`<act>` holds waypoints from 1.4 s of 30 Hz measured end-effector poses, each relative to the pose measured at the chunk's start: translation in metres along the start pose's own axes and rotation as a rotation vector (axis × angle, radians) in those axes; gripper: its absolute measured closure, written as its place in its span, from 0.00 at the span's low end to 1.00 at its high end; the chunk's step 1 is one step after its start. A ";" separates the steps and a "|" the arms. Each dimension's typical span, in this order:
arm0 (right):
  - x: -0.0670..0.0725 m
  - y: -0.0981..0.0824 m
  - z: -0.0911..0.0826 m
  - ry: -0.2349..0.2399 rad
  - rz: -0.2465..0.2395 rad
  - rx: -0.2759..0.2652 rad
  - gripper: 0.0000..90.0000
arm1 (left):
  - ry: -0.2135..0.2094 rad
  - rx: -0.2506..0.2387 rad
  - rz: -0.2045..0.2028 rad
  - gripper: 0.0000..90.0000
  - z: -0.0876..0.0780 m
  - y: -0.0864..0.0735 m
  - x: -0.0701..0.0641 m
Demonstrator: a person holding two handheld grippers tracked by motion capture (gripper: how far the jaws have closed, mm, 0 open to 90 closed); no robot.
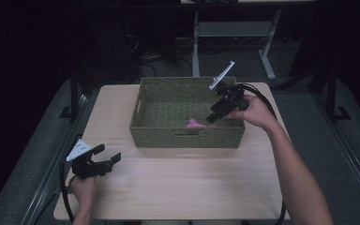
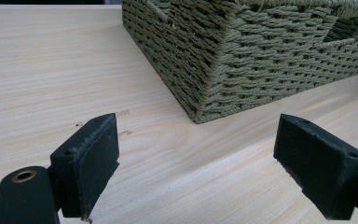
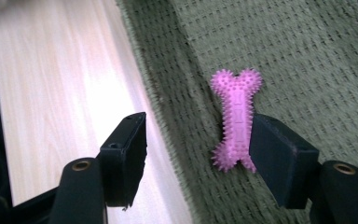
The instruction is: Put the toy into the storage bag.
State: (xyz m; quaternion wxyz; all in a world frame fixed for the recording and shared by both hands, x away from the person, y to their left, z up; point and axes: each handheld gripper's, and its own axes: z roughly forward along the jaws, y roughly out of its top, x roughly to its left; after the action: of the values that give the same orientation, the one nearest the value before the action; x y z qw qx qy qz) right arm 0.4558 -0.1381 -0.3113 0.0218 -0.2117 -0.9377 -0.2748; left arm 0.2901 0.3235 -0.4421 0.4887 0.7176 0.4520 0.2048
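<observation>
black left tongs (image 1: 107, 153) are held spread apart and empty low over the pale wooden desk (image 1: 178, 183). right tongs (image 3: 196, 154) are seen parted above the pink spiky rubber bone (image 3: 235, 119), which is left lying on the floor of the green woven basket (image 1: 140, 123), unclamped.

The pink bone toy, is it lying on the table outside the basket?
No, the pink bone toy lies on the woven floor inside the basket.

The high view looks down from afar; both gripper views sit close, sharing the basket (image 1: 187, 136) with it.
</observation>
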 end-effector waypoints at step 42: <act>0.082 -0.119 0.018 -0.008 0.000 -0.078 0.37 | -0.003 -0.001 0.008 0.15 0.000 0.000 -0.004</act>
State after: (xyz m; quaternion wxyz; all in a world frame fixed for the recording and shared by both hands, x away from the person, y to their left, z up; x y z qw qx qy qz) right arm 0.3342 -0.1875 -0.3740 0.0097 -0.2136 -0.9263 -0.3104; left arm 0.2884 0.3203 -0.4414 0.4889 0.7196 0.4481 0.2059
